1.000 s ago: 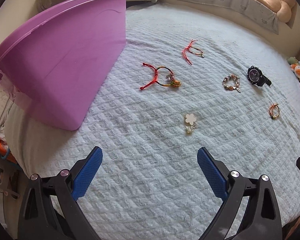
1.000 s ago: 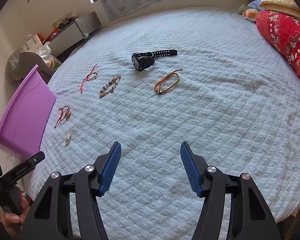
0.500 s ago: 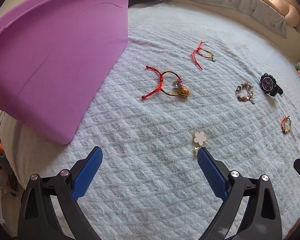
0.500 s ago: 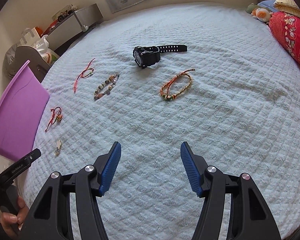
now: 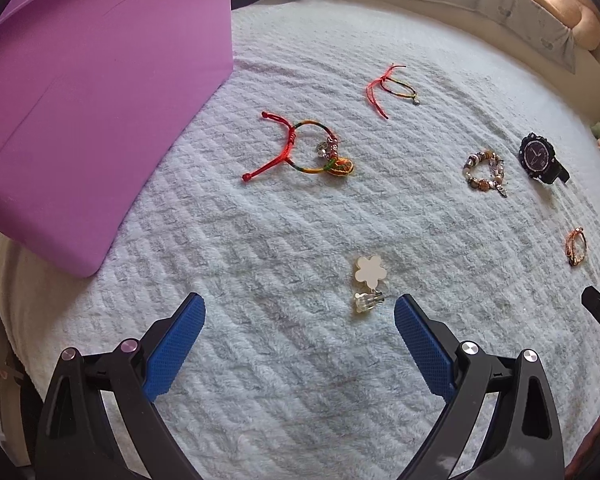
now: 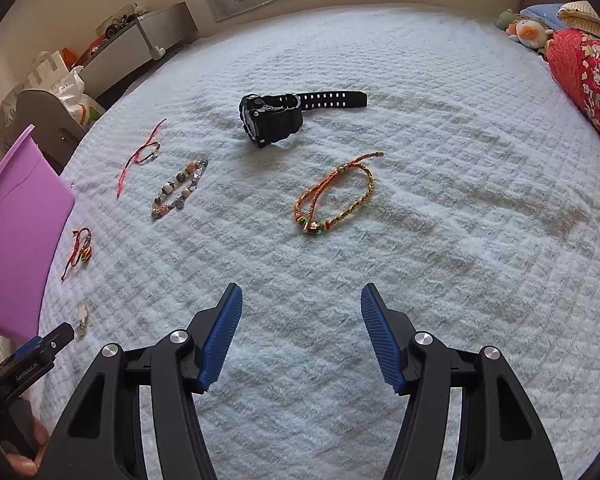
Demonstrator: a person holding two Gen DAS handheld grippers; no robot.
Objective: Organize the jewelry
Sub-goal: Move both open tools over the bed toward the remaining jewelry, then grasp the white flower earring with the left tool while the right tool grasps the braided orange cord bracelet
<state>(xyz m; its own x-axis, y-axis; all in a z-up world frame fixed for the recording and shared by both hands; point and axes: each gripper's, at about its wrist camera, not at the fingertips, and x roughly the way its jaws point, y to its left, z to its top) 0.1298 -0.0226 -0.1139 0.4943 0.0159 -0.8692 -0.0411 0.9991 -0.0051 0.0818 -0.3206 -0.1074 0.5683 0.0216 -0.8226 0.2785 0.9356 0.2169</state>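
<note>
The left gripper (image 5: 300,320) is hanging over the bed (image 5: 260,400) with its jaws standing wide apart and nothing between the pads. The white flower clip (image 5: 370,282) is lying just ahead of them, toward one o'clock, close beside the right-hand pad but apart from it. The right gripper (image 6: 302,332) is also gaping about halfway, empty, with the braided orange bracelet (image 6: 334,196) lying near at twelve o'clock and the black watch (image 6: 272,120) beyond it toward eleven.

The other pieces are lying scattered in the left wrist view: a red cord bracelet with charms (image 5: 300,148) at twelve o'clock, a thin red string bracelet (image 5: 392,88) farther at one, a beaded bracelet (image 5: 486,172) at two. The purple bin (image 5: 80,120) is leaning at ten o'clock, its wall tilted over the bedspread.

The main risk, as I judge it, is the soft fluffy cover: pads closing on the small flat clip are likely to be pinching fabric with it or pressing it down into the pile. The clip is also sitting off-centre, so one pad may be nudging it aside. Loose cord ends could be snagging a neighbouring piece.
</note>
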